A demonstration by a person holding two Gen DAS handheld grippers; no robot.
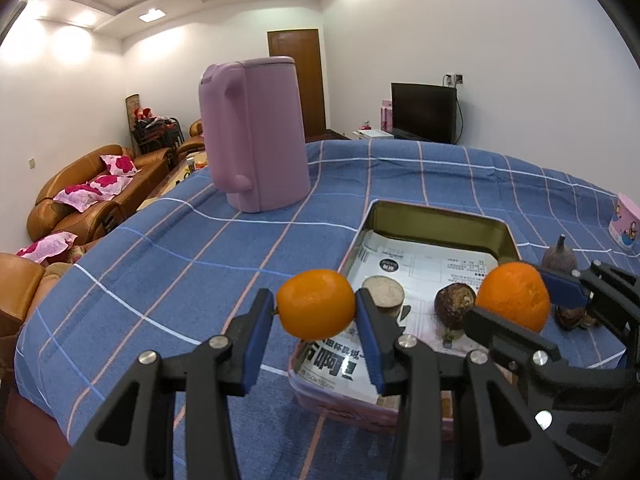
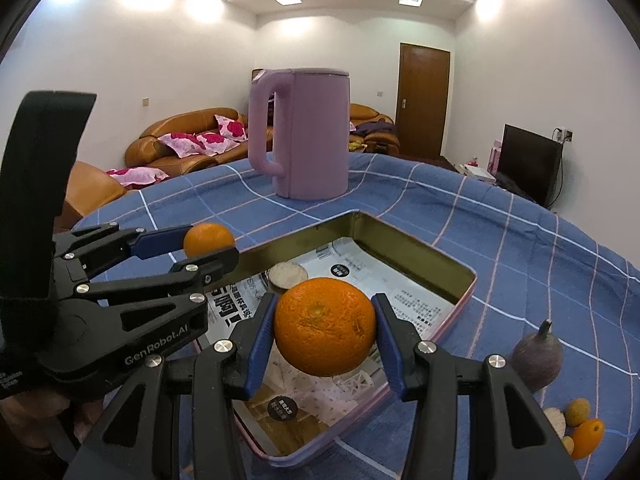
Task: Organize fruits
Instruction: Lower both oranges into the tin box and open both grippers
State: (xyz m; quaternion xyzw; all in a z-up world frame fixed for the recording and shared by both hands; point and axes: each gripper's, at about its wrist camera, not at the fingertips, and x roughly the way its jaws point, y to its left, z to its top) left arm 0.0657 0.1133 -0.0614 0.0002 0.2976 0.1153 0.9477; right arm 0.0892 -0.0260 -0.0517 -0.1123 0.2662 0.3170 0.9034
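1. Blue-padded tongs of the left gripper [image 1: 316, 312] are clamped on a small orange [image 1: 316, 305], pads pressing its two sides; it hangs just outside the near-left rim of the tray [image 1: 505, 236].
2. Tongs of the right gripper [image 2: 325, 330] are clamped the same way on a larger orange [image 2: 325, 327], which hangs over the tray's near half.
3. Lined with printed paper, the tray already holds a pale round slice [image 1: 384, 293] and a dark brown shrivelled fruit [image 1: 455, 305].
4. Deciding relation: the tray floor lies straight below the right gripper's orange, so by my reading that hand is nearer a drop; the left one's orange must first shift rightward over the rim.
5. Long axis of the tray runs away from both cameras toward the lilac kettle [image 2: 304, 132].
6. Outside the tray, on the blue checked cloth [image 1: 180, 248], a purple fig-like fruit [image 2: 537, 358] stands to the right, with several small yellow and orange fruits [image 2: 582, 426] beyond it.
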